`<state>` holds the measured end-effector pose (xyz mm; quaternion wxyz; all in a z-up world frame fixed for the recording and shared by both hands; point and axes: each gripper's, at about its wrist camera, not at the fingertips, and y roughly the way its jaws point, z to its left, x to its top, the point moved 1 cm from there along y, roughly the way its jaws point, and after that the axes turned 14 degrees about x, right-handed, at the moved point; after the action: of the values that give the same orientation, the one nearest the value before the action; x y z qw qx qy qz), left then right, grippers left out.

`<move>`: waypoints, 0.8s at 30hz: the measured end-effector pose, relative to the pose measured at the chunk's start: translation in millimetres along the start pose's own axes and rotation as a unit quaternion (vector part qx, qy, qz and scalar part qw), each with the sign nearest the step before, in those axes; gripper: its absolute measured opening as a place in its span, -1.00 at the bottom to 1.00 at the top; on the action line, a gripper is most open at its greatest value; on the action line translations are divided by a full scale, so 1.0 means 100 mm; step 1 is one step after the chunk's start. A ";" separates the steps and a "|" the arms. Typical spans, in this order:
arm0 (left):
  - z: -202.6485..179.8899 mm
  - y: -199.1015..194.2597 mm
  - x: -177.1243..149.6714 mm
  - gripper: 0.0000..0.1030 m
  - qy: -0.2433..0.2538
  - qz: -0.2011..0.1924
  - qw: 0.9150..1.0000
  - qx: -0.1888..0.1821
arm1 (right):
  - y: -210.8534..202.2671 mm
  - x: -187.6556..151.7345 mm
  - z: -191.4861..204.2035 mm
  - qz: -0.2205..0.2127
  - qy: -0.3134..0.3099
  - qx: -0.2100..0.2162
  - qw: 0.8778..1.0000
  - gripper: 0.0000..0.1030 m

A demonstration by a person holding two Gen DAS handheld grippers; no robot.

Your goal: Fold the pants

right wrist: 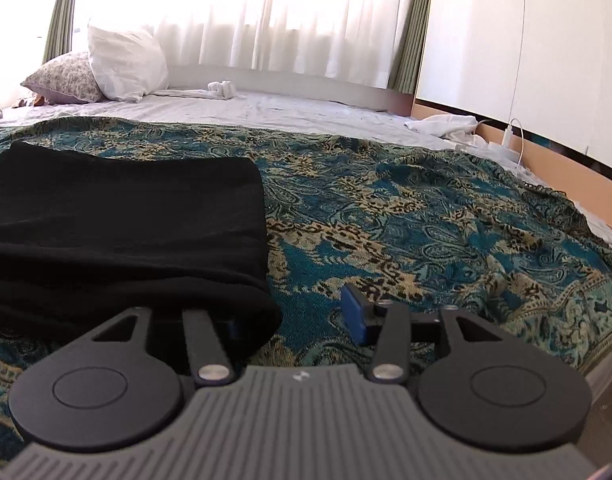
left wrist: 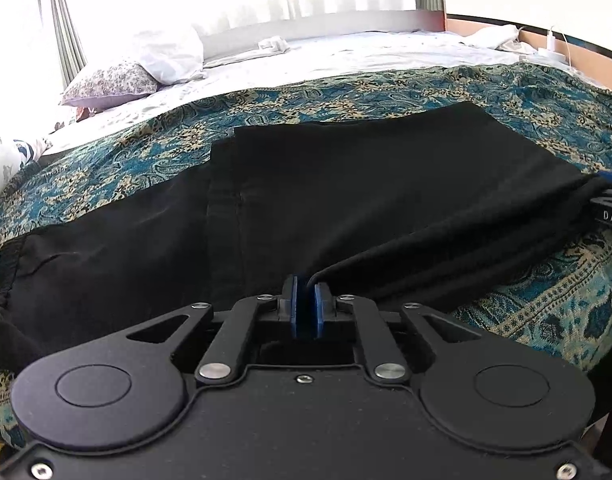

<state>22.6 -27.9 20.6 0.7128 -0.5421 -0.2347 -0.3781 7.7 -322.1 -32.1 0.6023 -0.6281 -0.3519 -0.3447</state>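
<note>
Pants [left wrist: 306, 200], black and already doubled over on themselves, lie across a teal and cream paisley bedspread [left wrist: 546, 300] straight ahead of the left gripper [left wrist: 306, 300]. That gripper is held low and about level, pointing across the bed toward the window, with its blue pads [left wrist: 291, 304] pressed together on the near edge of the upper fabric layer, which rises slightly into the pinch. To its left the cloth spreads out flat toward a hemmed end; to its right the folded part runs on to a rounded fold, where the tip of the right gripper shows at the picture's edge.

From the right wrist view, the right gripper [right wrist: 297, 320] also sits low over the bedspread, aimed the same way. Its fingers stand wide apart: the right blue pad [right wrist: 354, 312] is bare above the bedspread, while the left finger is hidden under the drooping corner of the pants' fold, so whether it touches the cloth cannot be told. The pants fill the area ahead and to the left of this gripper. Far beyond both tools, white and floral pillows [right wrist: 121, 64] rest by the curtained window [right wrist: 265, 12].
</note>
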 end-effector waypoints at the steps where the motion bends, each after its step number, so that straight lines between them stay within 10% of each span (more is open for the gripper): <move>1: 0.01 -0.01 0.00 -0.77 -0.003 0.001 1.000 -0.002 | 0.00 0.00 0.00 0.001 0.002 0.001 1.000 0.21; 4: 0.02 -0.03 0.01 -0.66 -0.015 0.006 1.000 -0.011 | -0.04 0.02 -0.02 0.003 0.012 0.012 1.000 0.30; 8: 0.06 -0.08 0.03 0.16 -0.037 0.010 0.999 -0.022 | -0.15 0.02 -0.01 0.004 0.014 0.024 1.000 0.42; 24: 0.21 -0.28 0.13 0.23 -0.080 -0.006 0.997 -0.025 | -0.53 0.09 -0.05 -0.012 0.057 0.081 0.995 0.66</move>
<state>10.0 -15.2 53.2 0.6759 -0.5864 -0.2847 -0.3439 -33.5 -325.0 2.8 0.6665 -0.5519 -0.3511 -0.3576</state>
